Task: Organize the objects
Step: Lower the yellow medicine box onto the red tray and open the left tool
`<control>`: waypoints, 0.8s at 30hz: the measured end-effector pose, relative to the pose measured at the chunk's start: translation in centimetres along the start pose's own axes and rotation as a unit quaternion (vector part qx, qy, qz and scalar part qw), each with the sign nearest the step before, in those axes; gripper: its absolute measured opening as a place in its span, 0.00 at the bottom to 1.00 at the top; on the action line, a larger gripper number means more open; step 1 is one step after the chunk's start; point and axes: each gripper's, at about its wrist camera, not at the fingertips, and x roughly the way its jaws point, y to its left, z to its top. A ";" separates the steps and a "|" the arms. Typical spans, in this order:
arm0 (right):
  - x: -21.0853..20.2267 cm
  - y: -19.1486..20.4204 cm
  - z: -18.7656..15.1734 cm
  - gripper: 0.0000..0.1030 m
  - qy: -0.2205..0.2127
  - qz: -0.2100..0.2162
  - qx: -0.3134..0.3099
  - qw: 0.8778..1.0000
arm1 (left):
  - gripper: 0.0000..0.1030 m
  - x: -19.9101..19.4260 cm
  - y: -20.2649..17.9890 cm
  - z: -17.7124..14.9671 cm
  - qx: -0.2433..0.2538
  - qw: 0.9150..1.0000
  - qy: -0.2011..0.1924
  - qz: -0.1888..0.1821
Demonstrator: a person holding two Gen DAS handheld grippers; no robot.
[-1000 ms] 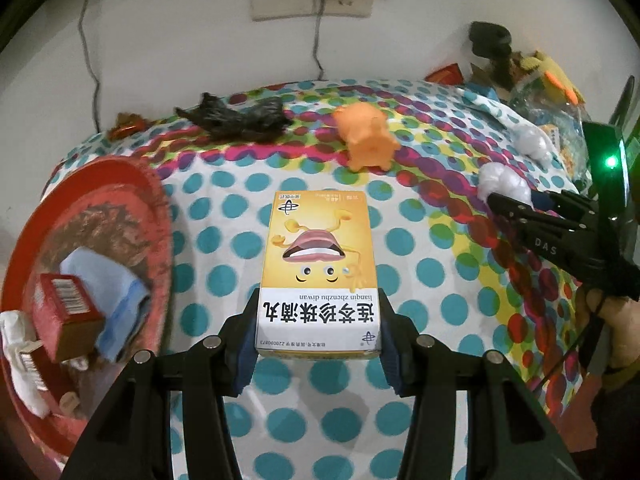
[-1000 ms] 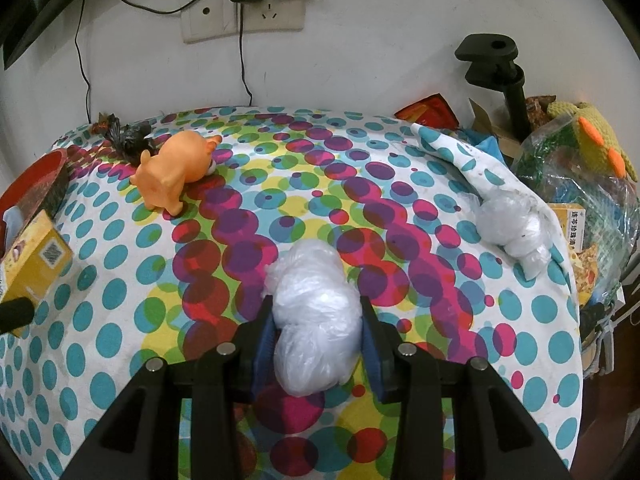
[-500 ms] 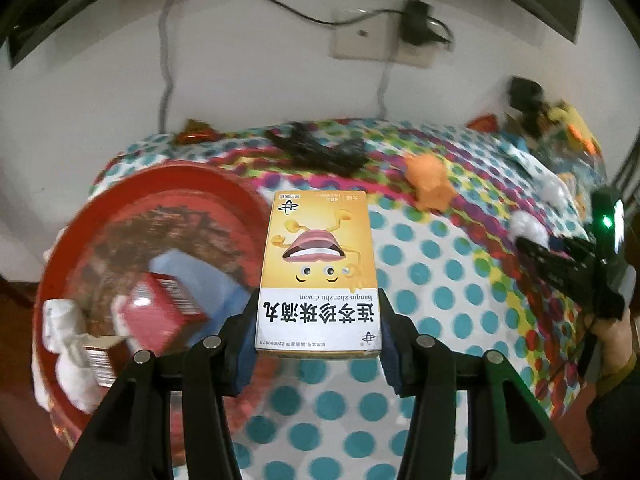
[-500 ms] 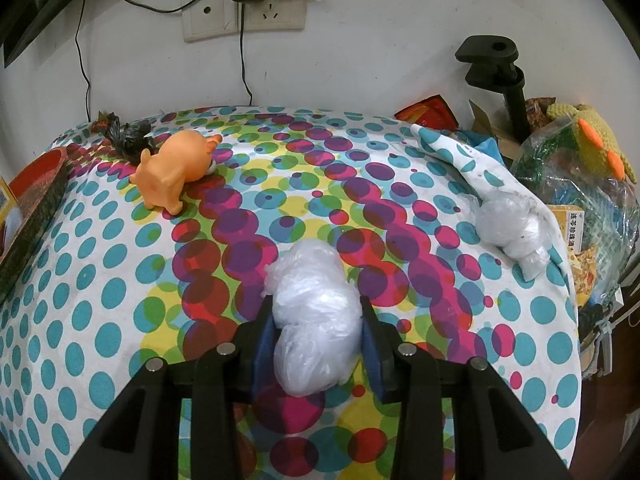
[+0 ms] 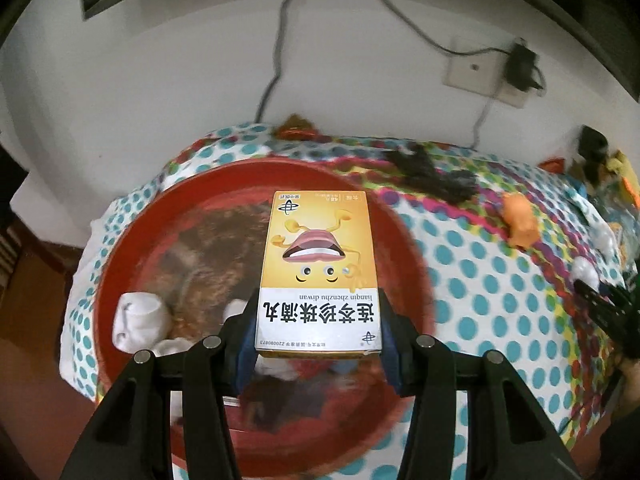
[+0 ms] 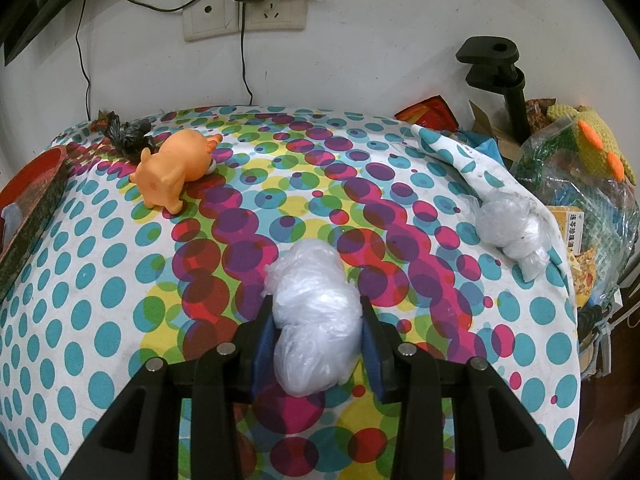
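Gripping the yellow medicine box (image 5: 318,276) between its fingers above the red basin (image 5: 400,232) at the desk's left edge, the left claw (image 5: 318,336) is clenched, while the right claw (image 6: 316,336) clasps a crumpled plastic bag (image 6: 314,316) mid-desk.

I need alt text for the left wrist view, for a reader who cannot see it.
The left tool grips a yellow medicine box with a cartoon mouth, above a round red tray holding white bundles. The tray sits on a polka-dot tablecloth, with an orange toy pig to the right.
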 end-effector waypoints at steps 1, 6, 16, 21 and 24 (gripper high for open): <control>0.0 0.0 0.0 0.38 0.000 0.001 -0.001 1.000 | 0.46 0.2 0.5 0.1 -0.003 1.000 0.001 0.005; 0.0 0.0 0.0 0.38 0.000 0.001 -0.003 1.000 | 0.46 1.4 3.7 0.4 -0.027 0.999 0.016 0.023; 0.0 0.0 0.1 0.38 -0.001 0.001 -0.010 1.000 | 0.46 5.0 8.0 1.5 -0.064 0.996 0.044 0.053; 0.0 0.0 0.1 0.38 -0.001 0.003 -0.012 1.000 | 0.46 7.5 10.0 2.2 -0.094 0.992 0.072 0.049; 0.0 0.1 0.1 0.38 -0.001 0.004 -0.013 1.000 | 0.46 8.5 10.4 2.4 -0.092 0.991 0.079 0.057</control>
